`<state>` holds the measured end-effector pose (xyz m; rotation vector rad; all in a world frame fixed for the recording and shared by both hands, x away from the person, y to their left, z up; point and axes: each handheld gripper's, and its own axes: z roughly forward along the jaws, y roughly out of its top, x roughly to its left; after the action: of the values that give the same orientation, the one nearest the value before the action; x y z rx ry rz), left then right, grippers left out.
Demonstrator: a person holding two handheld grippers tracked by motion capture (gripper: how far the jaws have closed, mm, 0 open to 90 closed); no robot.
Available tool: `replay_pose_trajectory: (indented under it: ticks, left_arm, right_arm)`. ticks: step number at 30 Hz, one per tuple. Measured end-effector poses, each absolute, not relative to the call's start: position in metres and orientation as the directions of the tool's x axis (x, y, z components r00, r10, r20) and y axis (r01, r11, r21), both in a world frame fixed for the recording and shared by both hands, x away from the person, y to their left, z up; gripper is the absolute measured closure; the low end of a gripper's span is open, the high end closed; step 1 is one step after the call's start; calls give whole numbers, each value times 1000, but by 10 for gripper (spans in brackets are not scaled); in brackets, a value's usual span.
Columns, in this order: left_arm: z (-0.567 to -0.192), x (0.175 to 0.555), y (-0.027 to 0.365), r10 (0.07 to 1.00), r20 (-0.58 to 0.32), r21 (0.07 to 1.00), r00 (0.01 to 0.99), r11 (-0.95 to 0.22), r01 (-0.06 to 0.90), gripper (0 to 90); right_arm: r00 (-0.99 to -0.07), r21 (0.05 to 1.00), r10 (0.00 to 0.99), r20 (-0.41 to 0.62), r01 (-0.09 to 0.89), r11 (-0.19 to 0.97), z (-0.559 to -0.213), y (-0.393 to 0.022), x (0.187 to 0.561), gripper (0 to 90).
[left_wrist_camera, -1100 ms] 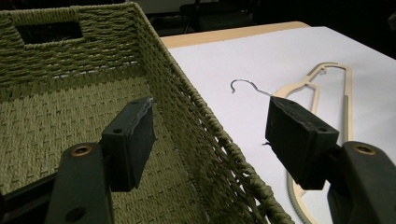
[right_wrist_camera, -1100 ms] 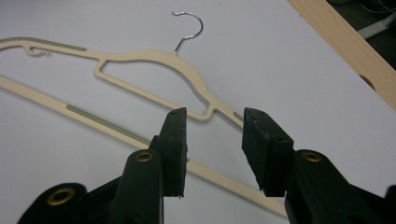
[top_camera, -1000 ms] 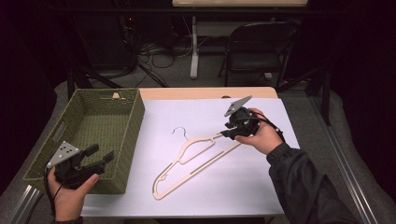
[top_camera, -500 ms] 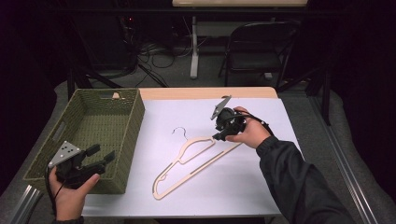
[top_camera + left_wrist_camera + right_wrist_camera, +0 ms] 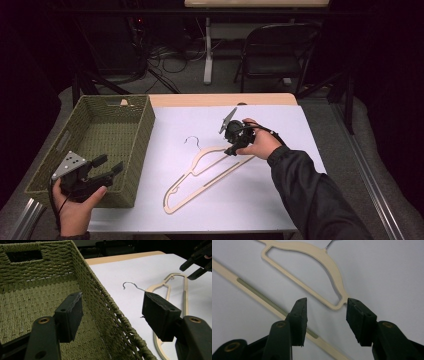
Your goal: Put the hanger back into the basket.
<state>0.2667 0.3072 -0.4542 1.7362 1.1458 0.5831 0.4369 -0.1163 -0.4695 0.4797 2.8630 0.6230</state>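
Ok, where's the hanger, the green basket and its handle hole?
hanger (image 5: 210, 172), high view, on its long straight bar.
green basket (image 5: 142, 135), high view, on its right wall.
handle hole (image 5: 23, 255), left gripper view, on the dark opening.

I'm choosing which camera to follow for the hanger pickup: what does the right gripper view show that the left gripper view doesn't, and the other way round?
Right gripper view alone: the right gripper open over the notched end of the cream hanger, jaws having just been opening with nothing pressed between them, and the hanger's ribbed grip strip close up.

Left gripper view alone: the open left gripper straddling the wall of the green woven basket, and the hanger's metal hook whole.

Both: the hanger lying flat on the white sheet.
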Motion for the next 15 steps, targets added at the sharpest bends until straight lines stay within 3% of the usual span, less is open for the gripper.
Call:
replay_pose_trajectory:
  ticks: [15]
  left_arm:
    - [-455, 268, 307, 887, -105, 889, 449, -118, 443, 326]
  right_arm:
    - [-950, 374, 304, -76, 256, 891, -496, -101, 446, 509]
